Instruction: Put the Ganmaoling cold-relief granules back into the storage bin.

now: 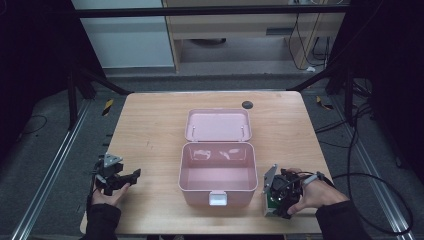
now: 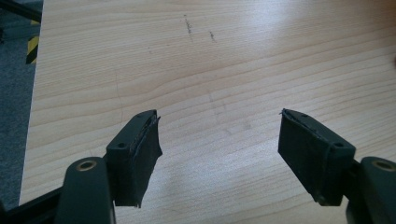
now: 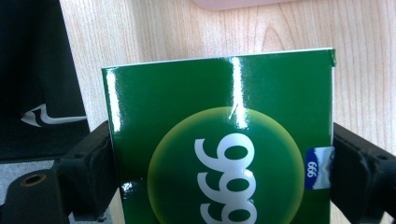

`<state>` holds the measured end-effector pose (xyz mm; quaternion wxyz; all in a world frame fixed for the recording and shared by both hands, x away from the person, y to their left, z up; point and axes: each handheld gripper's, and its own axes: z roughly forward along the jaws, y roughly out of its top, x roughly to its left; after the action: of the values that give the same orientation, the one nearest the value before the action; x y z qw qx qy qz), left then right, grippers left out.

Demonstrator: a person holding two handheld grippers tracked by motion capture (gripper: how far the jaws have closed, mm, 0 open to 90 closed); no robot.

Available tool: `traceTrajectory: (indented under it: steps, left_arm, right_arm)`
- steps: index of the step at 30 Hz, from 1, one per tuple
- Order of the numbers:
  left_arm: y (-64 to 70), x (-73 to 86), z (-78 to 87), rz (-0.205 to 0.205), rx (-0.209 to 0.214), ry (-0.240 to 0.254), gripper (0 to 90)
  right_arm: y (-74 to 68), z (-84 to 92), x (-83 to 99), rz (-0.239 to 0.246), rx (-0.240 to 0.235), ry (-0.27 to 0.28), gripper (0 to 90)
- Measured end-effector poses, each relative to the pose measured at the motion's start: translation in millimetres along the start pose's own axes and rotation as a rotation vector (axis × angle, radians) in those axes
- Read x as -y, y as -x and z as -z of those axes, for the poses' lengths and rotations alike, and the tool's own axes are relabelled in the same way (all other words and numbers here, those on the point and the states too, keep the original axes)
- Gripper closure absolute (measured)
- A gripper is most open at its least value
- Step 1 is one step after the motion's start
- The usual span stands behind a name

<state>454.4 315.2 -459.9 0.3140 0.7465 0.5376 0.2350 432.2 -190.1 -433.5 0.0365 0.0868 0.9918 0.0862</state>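
A glossy green carton [image 3: 219,107] with white digits printed in a yellow-green circle stands between the jaws of my right gripper [image 3: 222,154], and both pads press on its sides. In the high view the carton [image 1: 270,192] stands near the table's front right, to the right of the pink box, with the right gripper [image 1: 281,199] on it and a hand behind. My left gripper [image 1: 131,176] rests at the front left of the table. Its jaws [image 2: 219,135] stand wide open over bare wood, nothing between them.
An open pink plastic box [image 1: 218,172] sits mid-table, its lid [image 1: 218,125] laid back flat behind it and a white latch [image 1: 218,198] at the front. A black round cap [image 1: 247,104] sits in the wooden table [image 1: 150,130] near its far edge. Cables trail on the floor at right.
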Motion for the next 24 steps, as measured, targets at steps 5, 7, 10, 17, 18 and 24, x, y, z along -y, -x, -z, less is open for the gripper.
traceTrajectory:
  steps: [5,7,10,17,18,24]
  left_arm:
    - [0.1,0.0,-0.1,0.001,-0.001,0.001,28.4]
    - [0.1,0.0,0.0,0.000,-0.001,0.001,28.4]
    - [0.1,-0.1,0.1,0.000,-0.001,0.001,28.5]
    - [-0.3,0.0,0.2,0.001,-0.002,0.001,28.4]
    - [-0.3,-0.1,0.2,0.001,-0.002,0.001,28.5]
    - [-0.2,-0.2,0.5,0.002,-0.002,0.001,28.4]
  right_arm:
    - [0.7,1.3,1.3,-0.001,-0.002,-0.001,14.3]
    - [0.5,1.5,1.4,-0.015,-0.004,0.004,14.8]
    - [1.1,2.9,1.3,-0.019,-0.009,-0.004,15.8]
    - [2.6,7.3,2.0,-0.025,-0.020,0.002,16.5]
    - [2.2,9.2,2.2,-0.036,-0.022,0.003,16.5]
    - [3.4,22.8,3.4,-0.045,-0.007,0.009,16.5]
